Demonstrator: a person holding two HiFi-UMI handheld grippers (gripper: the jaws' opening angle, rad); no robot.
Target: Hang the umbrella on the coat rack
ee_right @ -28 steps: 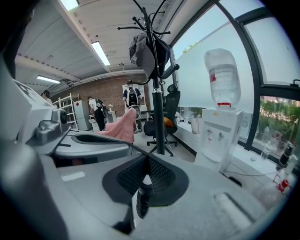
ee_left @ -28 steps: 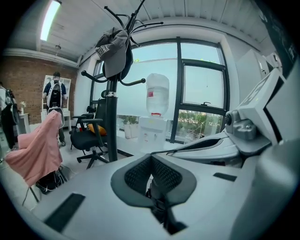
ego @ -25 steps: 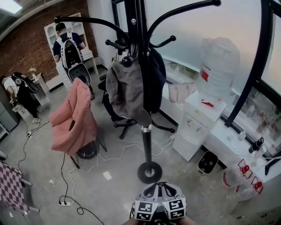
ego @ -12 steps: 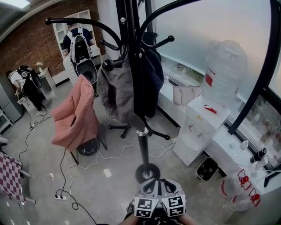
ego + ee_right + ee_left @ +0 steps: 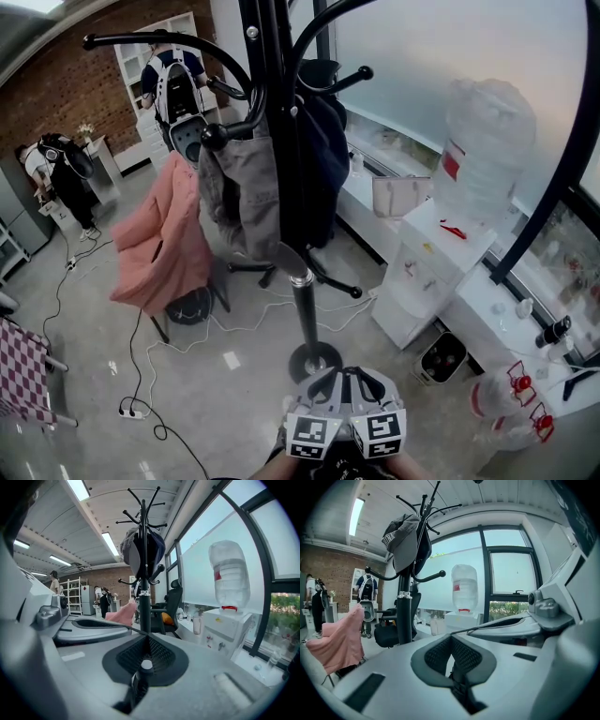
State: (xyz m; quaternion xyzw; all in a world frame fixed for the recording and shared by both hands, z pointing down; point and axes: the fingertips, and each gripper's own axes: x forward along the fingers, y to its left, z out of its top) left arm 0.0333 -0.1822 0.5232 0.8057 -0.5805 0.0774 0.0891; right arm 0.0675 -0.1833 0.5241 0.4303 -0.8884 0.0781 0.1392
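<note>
Grey polished floor with loose cables spreads round the coat rack, our reference for everything below. On its hooks hang a grey jacket on the left side and a dark coat behind the pole, both against it. Left of the rack is a chair draped in pink cloth. Beyond that we see a brick wall and a person with a backpack, back to us, at white shelves. Right of the rack is a white water dispenser with a clear bottle upside down on top, on the window side. On the near side of the rack's round base, low in the head view, the left gripper and right gripper sit close side by side, marker cubes up, pointing at the rack. Left pads are pressed together, with a dark folded piece caught in the slot behind them. It looks like part of the umbrella, but we can't tell which part. Right pads are pressed together too, pinching the umbrella. Its dark rod end with a pale cap stands just behind them. Umbrella is in the grippers, not yet on a hook. Rack pole sits dead ahead of the right jaws and a bit left of the left ones.
</note>
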